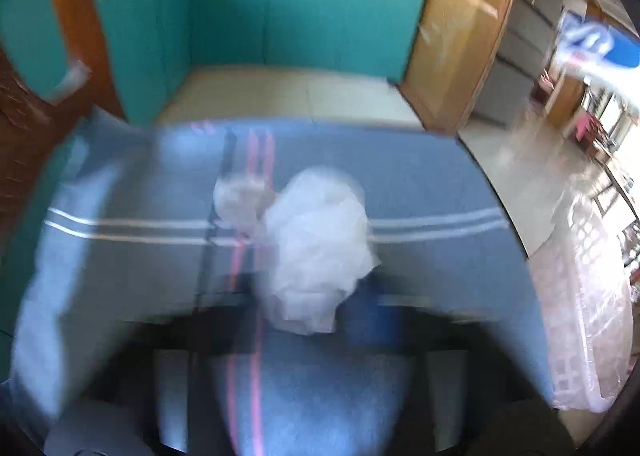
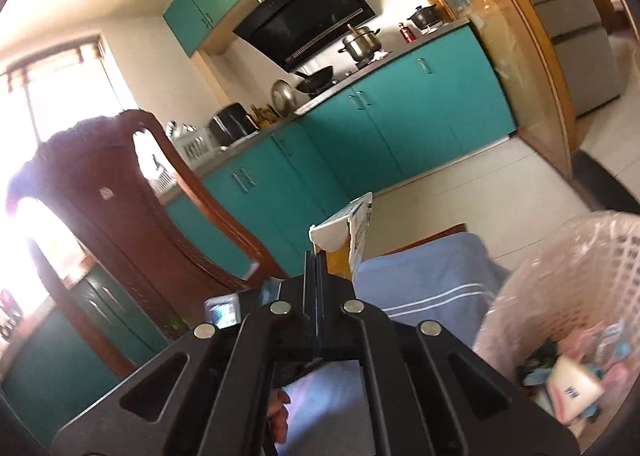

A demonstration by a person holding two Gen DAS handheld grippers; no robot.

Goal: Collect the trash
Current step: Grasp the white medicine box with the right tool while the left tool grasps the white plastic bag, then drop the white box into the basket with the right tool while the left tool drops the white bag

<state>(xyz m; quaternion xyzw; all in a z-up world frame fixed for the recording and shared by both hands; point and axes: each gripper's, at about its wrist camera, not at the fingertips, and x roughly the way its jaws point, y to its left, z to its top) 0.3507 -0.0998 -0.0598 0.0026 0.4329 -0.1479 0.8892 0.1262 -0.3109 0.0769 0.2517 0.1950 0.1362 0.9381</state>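
Note:
The left wrist view is blurred by motion. A crumpled white plastic wad [image 1: 316, 252] sits between the dark fingers of my left gripper [image 1: 312, 296], which is shut on it above the blue striped tablecloth [image 1: 432, 176]. A smaller white wad [image 1: 238, 200] lies on the cloth just beyond. My right gripper [image 2: 316, 268] is raised over the table edge with its fingers pressed together on the edge of a torn white and blue carton [image 2: 352, 232]. That carton [image 1: 592, 44] also shows in the air at upper right.
A pink lattice basket [image 2: 568, 256] lined with clear plastic stands at the right and holds several pieces of trash; the basket [image 1: 584, 296] also edges the left wrist view. A dark wooden chair [image 2: 112, 192] stands left. Teal cabinets [image 2: 400, 116] run behind.

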